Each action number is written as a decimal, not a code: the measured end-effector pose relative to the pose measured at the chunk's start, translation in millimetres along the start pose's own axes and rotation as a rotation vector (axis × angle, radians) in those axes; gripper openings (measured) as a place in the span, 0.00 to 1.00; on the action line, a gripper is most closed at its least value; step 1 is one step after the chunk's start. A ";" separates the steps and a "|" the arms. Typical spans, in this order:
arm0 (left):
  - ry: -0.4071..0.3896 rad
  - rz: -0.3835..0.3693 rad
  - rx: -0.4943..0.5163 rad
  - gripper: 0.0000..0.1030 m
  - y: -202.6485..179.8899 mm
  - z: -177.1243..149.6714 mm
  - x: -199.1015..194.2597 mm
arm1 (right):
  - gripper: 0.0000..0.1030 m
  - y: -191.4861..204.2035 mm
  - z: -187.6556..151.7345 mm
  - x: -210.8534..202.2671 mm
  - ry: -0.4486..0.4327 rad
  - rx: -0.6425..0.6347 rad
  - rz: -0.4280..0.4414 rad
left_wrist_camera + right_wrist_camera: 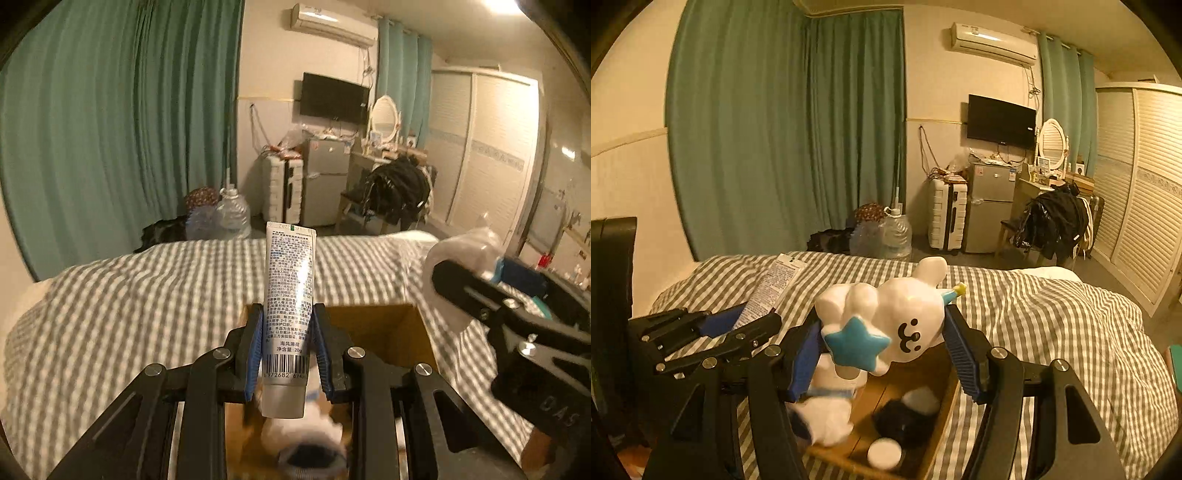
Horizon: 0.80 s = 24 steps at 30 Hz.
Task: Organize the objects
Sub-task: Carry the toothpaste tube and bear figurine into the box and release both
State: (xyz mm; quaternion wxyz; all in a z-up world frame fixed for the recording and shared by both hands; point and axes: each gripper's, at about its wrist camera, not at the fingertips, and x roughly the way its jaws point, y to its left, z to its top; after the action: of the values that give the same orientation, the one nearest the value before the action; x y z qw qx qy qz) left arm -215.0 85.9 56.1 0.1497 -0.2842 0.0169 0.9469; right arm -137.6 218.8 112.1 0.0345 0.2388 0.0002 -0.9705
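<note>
My left gripper point(287, 347) is shut on a white tube point(289, 317) with a barcode, cap toward the camera, held above a wooden box point(406, 328) on the bed. It also shows in the right wrist view point(738, 325) with the tube point(775, 288). My right gripper point(882, 347) is shut on a white rabbit figurine point(886, 314) with a blue star, tilted over the box point(945, 406). The right gripper shows at the right of the left wrist view point(491, 295). Inside the box lie white and black socks point(905, 413) and a white round lid point(884, 454).
The box rests on a grey-and-white checked bedspread point(1052, 332). Beyond the bed are green curtains point(783, 129), water jugs point(895, 236), a white suitcase point(947, 218), a small fridge point(990, 206), a chair with a black jacket point(1052, 221) and a wardrobe point(1145, 192).
</note>
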 end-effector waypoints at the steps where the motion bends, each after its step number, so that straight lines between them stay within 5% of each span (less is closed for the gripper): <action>1: -0.001 0.001 0.003 0.25 0.0 0.4 7.1 | 0.60 -1.8 1.7 6.3 0.000 0.010 -0.005; 12: 0.123 -0.005 0.036 0.25 -3.1 -26.3 84.9 | 0.60 -23.6 -25.5 88.1 0.098 0.083 -0.077; 24: 0.236 -0.008 0.083 0.25 -16.4 -53.4 112.6 | 0.60 -39.2 -50.2 119.4 0.213 0.097 -0.109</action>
State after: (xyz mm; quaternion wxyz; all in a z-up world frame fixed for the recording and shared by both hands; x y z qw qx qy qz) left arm -271.1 126.2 -49.0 0.1619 -0.3871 0.0724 0.9048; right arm -222.4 250.8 11.7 -0.0303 0.3417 -0.0302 -0.9388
